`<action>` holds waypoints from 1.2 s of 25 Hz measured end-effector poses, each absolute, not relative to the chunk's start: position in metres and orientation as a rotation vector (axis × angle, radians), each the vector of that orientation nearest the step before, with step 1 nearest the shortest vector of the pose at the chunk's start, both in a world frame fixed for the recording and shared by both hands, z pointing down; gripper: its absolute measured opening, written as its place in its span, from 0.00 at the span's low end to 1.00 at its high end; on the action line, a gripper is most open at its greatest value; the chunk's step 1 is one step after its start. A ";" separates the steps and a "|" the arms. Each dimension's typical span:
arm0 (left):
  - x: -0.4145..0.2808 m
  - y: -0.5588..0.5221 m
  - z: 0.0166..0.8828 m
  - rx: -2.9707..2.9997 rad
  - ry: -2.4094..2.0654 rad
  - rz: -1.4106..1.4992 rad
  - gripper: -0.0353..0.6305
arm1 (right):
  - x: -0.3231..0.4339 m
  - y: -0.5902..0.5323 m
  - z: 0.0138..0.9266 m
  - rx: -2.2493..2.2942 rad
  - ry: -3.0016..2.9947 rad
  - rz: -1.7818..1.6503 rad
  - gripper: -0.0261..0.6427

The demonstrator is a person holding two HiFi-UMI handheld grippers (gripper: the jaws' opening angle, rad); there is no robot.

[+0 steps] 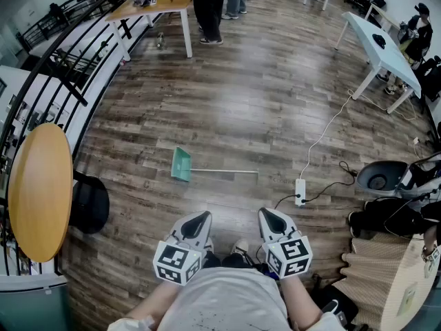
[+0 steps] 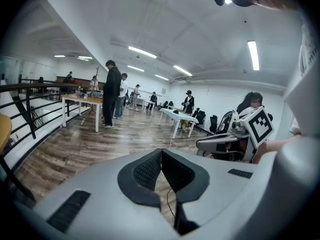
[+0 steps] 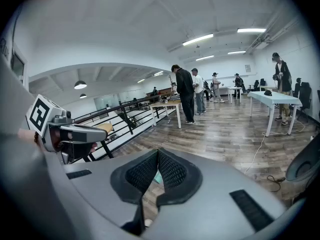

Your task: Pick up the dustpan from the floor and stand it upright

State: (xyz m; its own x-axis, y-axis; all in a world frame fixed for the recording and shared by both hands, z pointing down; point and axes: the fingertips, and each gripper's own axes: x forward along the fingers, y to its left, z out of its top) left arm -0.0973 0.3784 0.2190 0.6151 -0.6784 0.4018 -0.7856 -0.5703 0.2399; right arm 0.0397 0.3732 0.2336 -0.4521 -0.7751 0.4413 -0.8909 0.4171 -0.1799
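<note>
The dustpan lies flat on the wooden floor: a green pan with a long thin metal handle running to the right. Both grippers are held close to my body, well short of it and apart from it. My left gripper is shut with nothing between its pads, which meet at the tip. My right gripper is shut and empty too. A sliver of the green pan shows through the gap below the right pads.
A round wooden table and a black stool stand at the left by a black railing. A power strip with a white cable lies right of the handle. Bags and cardboard crowd the right. People stand by the far table.
</note>
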 end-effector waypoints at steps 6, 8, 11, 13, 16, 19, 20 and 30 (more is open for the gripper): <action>-0.106 0.372 0.217 2.452 -1.172 0.363 0.09 | 0.032 0.369 0.234 1.447 -2.377 0.563 0.08; -0.108 0.372 0.217 2.453 -1.173 0.360 0.09 | 0.032 0.370 0.235 1.448 -2.373 0.564 0.08; -0.113 0.371 0.218 2.452 -1.169 0.358 0.09 | 0.029 0.368 0.234 1.474 -2.380 0.576 0.08; -0.118 0.370 0.218 2.451 -1.163 0.357 0.09 | 0.025 0.366 0.232 1.493 -2.389 0.574 0.08; -0.127 0.368 0.216 2.456 -1.156 0.351 0.09 | 0.017 0.363 0.228 1.501 -2.381 0.543 0.08; -0.143 0.365 0.212 2.461 -1.153 0.339 0.09 | 0.009 0.358 0.225 1.534 -2.370 0.564 0.08; -0.149 0.364 0.211 2.462 -1.153 0.337 0.09 | 0.008 0.356 0.225 1.552 -2.363 0.574 0.08; -0.192 0.350 0.220 2.478 -1.093 0.362 0.09 | 0.002 0.345 0.210 1.708 -2.275 0.551 0.08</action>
